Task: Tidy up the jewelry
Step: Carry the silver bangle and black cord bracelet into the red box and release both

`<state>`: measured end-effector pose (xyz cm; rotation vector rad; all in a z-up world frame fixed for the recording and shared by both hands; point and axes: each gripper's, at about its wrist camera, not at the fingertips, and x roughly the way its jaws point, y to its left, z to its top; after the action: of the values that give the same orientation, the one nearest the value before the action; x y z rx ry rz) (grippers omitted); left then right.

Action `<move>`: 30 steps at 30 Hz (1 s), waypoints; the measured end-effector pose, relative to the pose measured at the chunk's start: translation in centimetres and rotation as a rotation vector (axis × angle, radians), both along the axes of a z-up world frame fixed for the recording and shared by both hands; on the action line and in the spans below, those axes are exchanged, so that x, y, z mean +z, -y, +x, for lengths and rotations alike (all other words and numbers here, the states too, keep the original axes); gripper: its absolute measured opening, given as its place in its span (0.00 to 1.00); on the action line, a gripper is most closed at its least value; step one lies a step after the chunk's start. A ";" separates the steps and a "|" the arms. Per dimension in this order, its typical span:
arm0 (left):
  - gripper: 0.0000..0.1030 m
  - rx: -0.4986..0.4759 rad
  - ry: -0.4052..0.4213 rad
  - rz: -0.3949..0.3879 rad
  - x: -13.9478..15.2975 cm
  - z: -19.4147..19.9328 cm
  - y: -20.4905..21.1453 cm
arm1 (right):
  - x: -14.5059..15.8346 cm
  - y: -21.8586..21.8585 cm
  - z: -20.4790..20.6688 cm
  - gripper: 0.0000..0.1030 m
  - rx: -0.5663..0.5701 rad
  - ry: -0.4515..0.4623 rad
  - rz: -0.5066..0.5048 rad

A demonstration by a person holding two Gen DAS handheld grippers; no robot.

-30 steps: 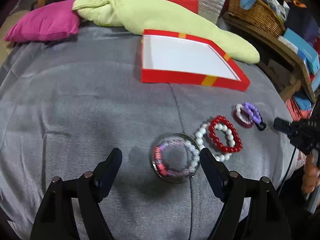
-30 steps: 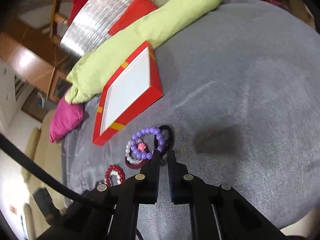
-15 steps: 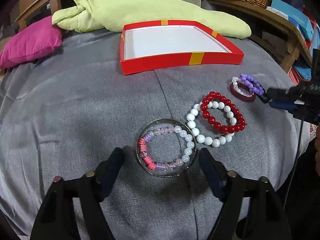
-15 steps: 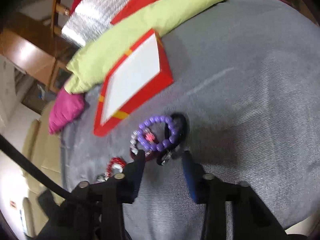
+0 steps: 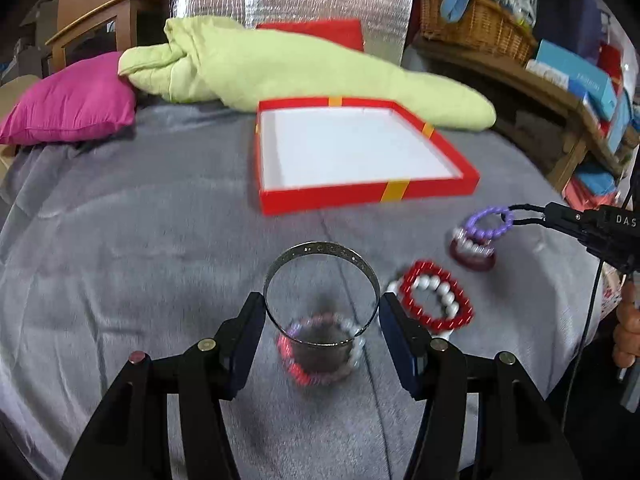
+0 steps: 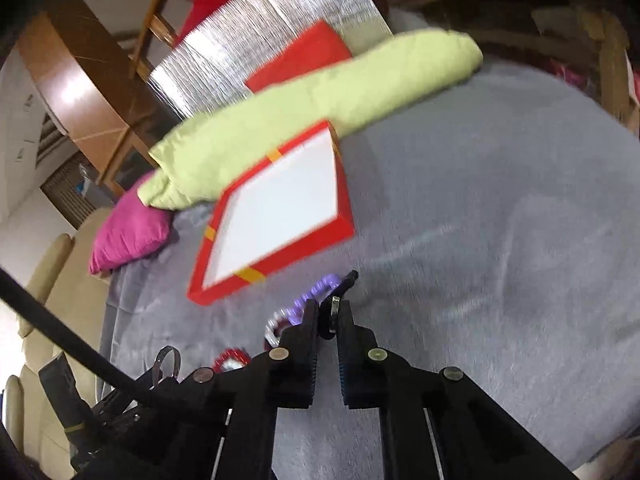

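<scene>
My left gripper [image 5: 321, 308] is closing, with a silver metal bangle [image 5: 320, 252] pressed between its pads and tilted up off the grey bedcover. Under the bangle lies a pink and clear bead bracelet [image 5: 320, 360]. Red and white bead bracelets [image 5: 434, 304] lie to the right. My right gripper [image 6: 328, 312] [image 5: 548, 214] is shut on a black ring [image 6: 346, 282], and a purple bead bracelet [image 5: 486, 222] [image 6: 316, 292] hangs from that ring. Below the purple bracelet a dark red bangle with pearls [image 5: 472, 250] rests on the cover. The open red box [image 5: 360, 196] [image 6: 276, 256] sits beyond, its white inside bare.
A green pillow [image 5: 320, 72] and a magenta cushion [image 5: 72, 104] lie behind the box, before a silver panel and a red lid [image 5: 320, 30]. A wicker basket [image 5: 476, 28] and shelves of boxes stand at the right. A person's hand [image 5: 628, 332] shows at the right edge.
My left gripper narrowed onto the metal bangle and raised it off the bead bracelet. My right gripper opened briefly, shut on the black ring and rose, lifting the purple bracelet.
</scene>
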<state>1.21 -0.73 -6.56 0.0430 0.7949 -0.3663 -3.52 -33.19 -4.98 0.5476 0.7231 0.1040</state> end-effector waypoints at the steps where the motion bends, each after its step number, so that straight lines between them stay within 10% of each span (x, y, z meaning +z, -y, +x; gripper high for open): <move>1: 0.59 -0.005 0.005 -0.011 0.2 0.2 0.0 | 0.5 -0.1 -0.1 0.09 0.002 0.025 -0.004; 9: 0.59 -0.019 0.084 -0.009 2.0 2.9 0.5 | 3.0 -0.8 1.5 0.09 0.007 0.116 -0.019; 30: 0.59 -0.010 0.045 -0.024 0.6 15.2 6.8 | -1.7 -5.1 17.4 0.09 0.034 -0.048 -0.028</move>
<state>16.43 -7.54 -5.99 0.0324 0.7457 -0.3829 13.89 -28.05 -6.68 0.5124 0.7794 0.1127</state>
